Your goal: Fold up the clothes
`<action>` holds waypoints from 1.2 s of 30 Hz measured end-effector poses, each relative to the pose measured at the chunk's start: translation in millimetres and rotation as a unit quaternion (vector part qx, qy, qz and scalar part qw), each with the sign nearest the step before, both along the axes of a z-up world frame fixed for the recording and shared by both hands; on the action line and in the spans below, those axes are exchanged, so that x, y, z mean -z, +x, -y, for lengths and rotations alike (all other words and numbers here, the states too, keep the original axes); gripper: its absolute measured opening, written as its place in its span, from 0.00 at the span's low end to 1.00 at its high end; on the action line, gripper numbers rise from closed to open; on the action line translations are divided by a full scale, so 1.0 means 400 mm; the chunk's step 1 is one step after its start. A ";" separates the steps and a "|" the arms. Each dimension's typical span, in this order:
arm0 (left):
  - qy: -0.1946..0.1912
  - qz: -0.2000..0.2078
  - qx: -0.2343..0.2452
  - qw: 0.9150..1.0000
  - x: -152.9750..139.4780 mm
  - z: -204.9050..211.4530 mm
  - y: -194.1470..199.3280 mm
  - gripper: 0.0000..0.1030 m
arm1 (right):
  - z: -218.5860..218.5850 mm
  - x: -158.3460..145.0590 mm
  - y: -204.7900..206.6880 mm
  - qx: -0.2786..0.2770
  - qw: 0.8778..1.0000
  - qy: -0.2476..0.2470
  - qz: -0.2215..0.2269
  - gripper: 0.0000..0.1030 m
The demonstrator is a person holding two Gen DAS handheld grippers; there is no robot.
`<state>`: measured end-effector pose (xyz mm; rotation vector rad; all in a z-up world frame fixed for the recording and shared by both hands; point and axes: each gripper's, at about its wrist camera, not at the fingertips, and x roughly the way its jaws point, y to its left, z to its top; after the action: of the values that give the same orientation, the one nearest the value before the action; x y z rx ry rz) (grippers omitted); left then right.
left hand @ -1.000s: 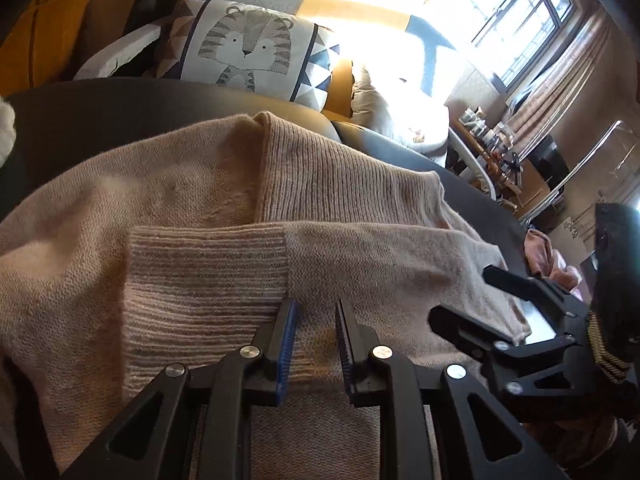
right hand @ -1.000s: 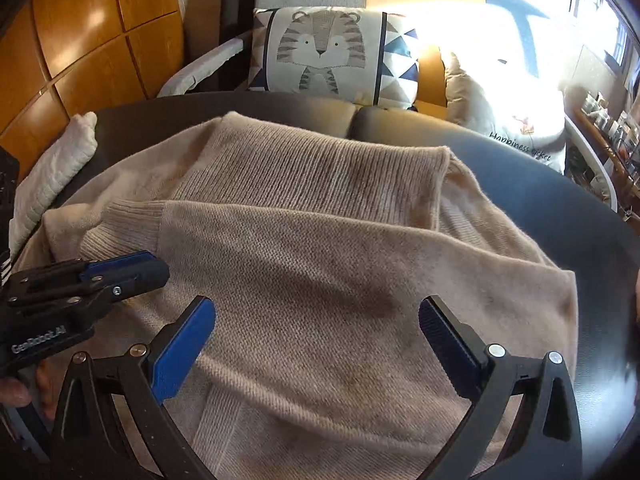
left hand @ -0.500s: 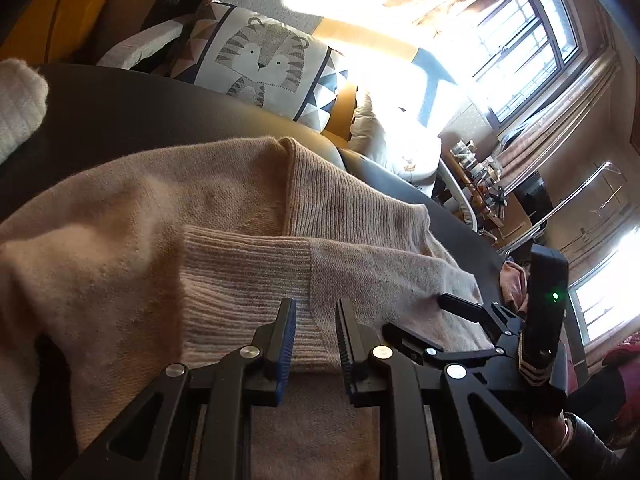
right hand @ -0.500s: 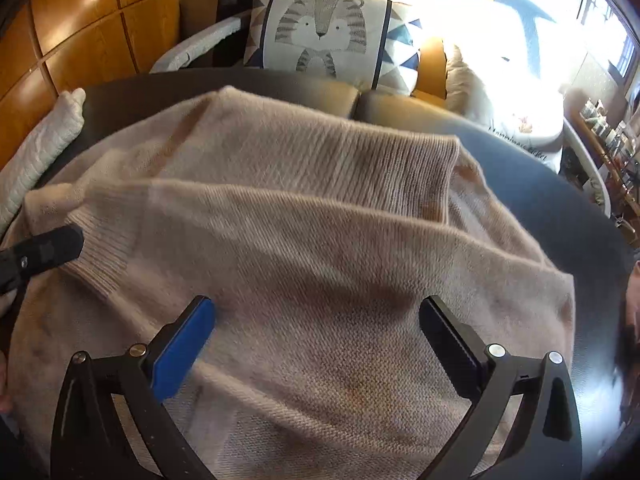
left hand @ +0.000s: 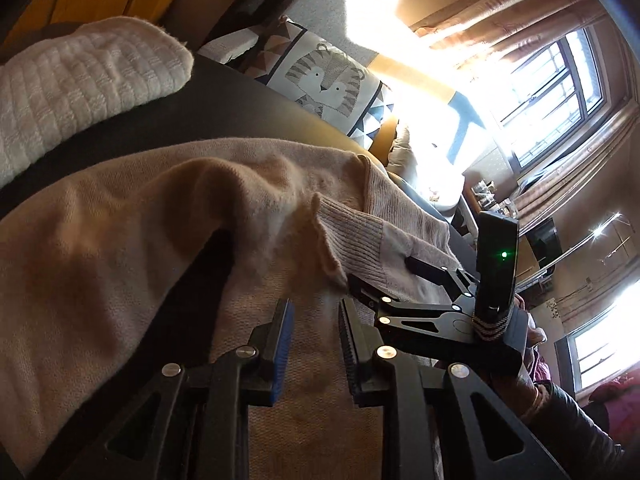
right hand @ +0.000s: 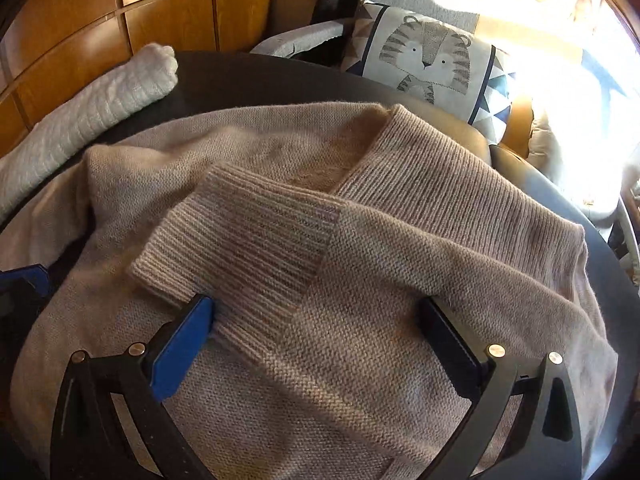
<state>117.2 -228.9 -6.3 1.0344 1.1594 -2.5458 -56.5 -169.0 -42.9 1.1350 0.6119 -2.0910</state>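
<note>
A beige knit sweater (right hand: pixel 360 240) lies on a dark round table (right hand: pixel 260 76). One sleeve with a ribbed cuff (right hand: pixel 248 236) is folded across its body. My right gripper (right hand: pixel 320 320) is open wide, its fingers straddling that sleeve just behind the cuff and pressed into the knit. In the left wrist view the same sweater (left hand: pixel 100 260) fills the lower left. My left gripper (left hand: pixel 314 320) hovers over the sweater with a narrow gap between its jaws and nothing in it. The right gripper (left hand: pixel 408 276) shows there just ahead, at the cuff (left hand: pixel 352 236).
A folded white knit garment (right hand: pixel 92 108) lies at the table's far left edge. A tiger cushion (right hand: pixel 432 60) sits on a chair behind the table. Wood panelling (right hand: pixel 120 20) stands at the left. Windows (left hand: pixel 560 92) and curtains are at the right.
My right gripper has moved forward and down over the folded sleeve near the cuff. My left gripper has swung left and rolled, still slightly open. The sweater's left edge has bunched up.
</note>
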 end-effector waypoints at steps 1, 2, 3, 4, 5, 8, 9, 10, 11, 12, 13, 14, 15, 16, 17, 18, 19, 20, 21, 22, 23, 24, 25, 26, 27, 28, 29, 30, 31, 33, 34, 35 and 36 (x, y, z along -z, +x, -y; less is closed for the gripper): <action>0.003 -0.004 0.000 1.000 0.000 -0.001 0.011 0.22 | 0.004 -0.002 -0.003 -0.001 1.000 0.007 0.005 1.00; 0.004 -0.008 0.001 1.000 -0.003 -0.003 0.024 0.22 | 0.009 -0.005 -0.005 -0.002 1.000 0.016 0.011 1.00; 0.003 -0.010 0.003 1.000 -0.008 -0.006 0.039 0.23 | 0.012 -0.017 -0.002 0.000 1.000 0.028 0.007 1.00; 0.002 -0.013 0.004 1.000 -0.013 -0.008 0.054 0.22 | 0.016 -0.029 0.002 0.002 0.999 0.040 0.003 1.00; 0.000 -0.018 0.003 1.000 -0.020 -0.008 0.077 0.22 | 0.022 -0.057 0.028 -0.010 0.999 0.028 -0.017 1.00; 0.005 -0.032 -0.011 0.999 -0.036 0.007 0.169 0.23 | 0.053 -0.130 0.144 -0.087 0.994 -0.012 -0.072 1.00; 0.012 -0.038 -0.022 0.999 -0.041 0.019 0.211 0.23 | 0.066 -0.147 0.196 -0.123 0.988 -0.024 -0.092 1.00; 0.014 -0.042 -0.037 0.998 -0.051 0.031 0.255 0.23 | 0.078 -0.164 0.248 -0.159 0.980 -0.035 -0.112 1.00; 0.007 -0.043 -0.055 0.998 -0.061 0.043 0.304 0.23 | 0.092 -0.164 0.305 -0.192 0.972 -0.038 -0.130 1.00; 0.000 -0.044 -0.073 0.996 -0.072 0.055 0.352 0.23 | 0.106 -0.164 0.363 -0.224 0.962 -0.040 -0.149 1.00; -0.013 -0.039 -0.093 0.995 -0.083 0.067 0.402 0.23 | 0.118 -0.155 0.414 -0.255 0.953 -0.040 -0.158 1.00; -0.024 -0.029 -0.116 0.993 -0.089 0.081 0.450 0.24 | 0.131 -0.146 0.470 -0.287 0.943 -0.039 -0.166 1.00; -0.027 -0.022 -0.138 0.990 -0.089 0.098 0.498 0.26 | 0.143 -0.136 0.527 -0.319 0.931 -0.039 -0.174 0.99; -0.031 -0.014 -0.159 0.987 -0.088 0.114 0.545 0.27 | 0.156 -0.126 0.575 -0.349 0.918 -0.037 -0.186 0.99; -0.034 -0.005 -0.181 0.983 -0.083 0.129 0.587 0.28 | 0.170 -0.118 0.625 -0.379 0.903 -0.033 -0.201 0.99; -0.036 0.004 -0.201 0.979 -0.078 0.145 0.627 0.29 | 0.183 -0.110 0.676 -0.408 0.887 -0.028 -0.216 0.99; -0.032 0.008 -0.219 0.975 -0.070 0.158 0.659 0.29 | 0.193 -0.099 0.716 -0.432 0.871 -0.024 -0.232 0.99; -0.027 0.012 -0.235 0.971 -0.063 0.171 0.690 0.30 | 0.203 -0.088 0.757 -0.455 0.855 -0.019 -0.248 0.99; -0.017 0.011 -0.245 0.969 -0.055 0.183 0.711 0.31 | 0.214 -0.075 0.785 -0.472 0.842 -0.014 -0.261 0.99; -0.008 0.010 -0.254 0.967 -0.048 0.193 0.731 0.31 | 0.225 -0.061 0.813 -0.488 0.829 -0.009 -0.272 0.99; -0.007 0.013 -0.260 0.966 -0.043 0.197 0.741 0.31 | 0.235 -0.047 0.841 -0.502 0.816 -0.003 -0.287 0.99; -0.008 0.015 -0.260 0.965 -0.041 0.198 0.743 0.31 | 0.242 -0.033 0.868 -0.515 0.801 0.002 -0.304 0.99; -0.004 0.011 -0.257 0.966 -0.040 0.199 0.743 0.31 | 0.248 -0.019 0.896 -0.528 0.786 0.008 -0.320 0.99; -0.001 0.009 -0.254 0.967 -0.038 0.200 0.743 0.31 | 0.255 -0.003 0.917 -0.541 0.772 0.014 -0.334 0.99; 0.003 0.006 -0.251 0.968 -0.037 0.202 0.745 0.31 | 0.260 0.016 0.941 -0.552 0.757 0.022 -0.350 0.99; 0.005 0.004 -0.249 0.969 -0.036 0.204 0.747 0.31 | 0.266 0.035 0.965 -0.562 0.741 0.030 -0.366 0.99; 0.000 0.004 -0.249 0.969 -0.042 0.205 0.750 0.31 | 0.270 0.055 0.985 -0.569 0.725 0.039 -0.385 0.99; -0.006 0.003 -0.249 0.968 -0.048 0.206 0.752 0.31 | 0.276 0.073 1.000 -0.577 0.712 0.047 -0.397 0.99; -0.011 0.001 -0.250 0.968 -0.056 0.209 0.750 0.31 | 0.282 0.092 1.015 -0.585 0.699 0.055 -0.407 0.99; -0.013 -0.006 -0.256 0.967 -0.064 0.216 0.764 0.31 | 0.296 0.132 1.035 -0.591 0.677 0.074 -0.433 0.93; -0.012 -0.008 -0.260 0.965 -0.065 0.221 0.770 0.31 | 0.304 0.152 1.045 -0.593 0.666 0.083 -0.445 0.90; -0.010 -0.008 -0.265 0.964 -0.064 0.227 0.777 0.31 | 0.311 0.172 1.052 -0.598 0.655 0.092 -0.452 0.86; -0.007 -0.008 -0.269 0.963 -0.063 0.232 0.785 0.31 | 0.318 0.190 1.057 -0.603 0.645 0.100 -0.460 0.86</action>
<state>431.2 -321.8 18.8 0.5851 1.2203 -2.1278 366.4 -296.1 -119.0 -0.4636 1.5355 -1.1633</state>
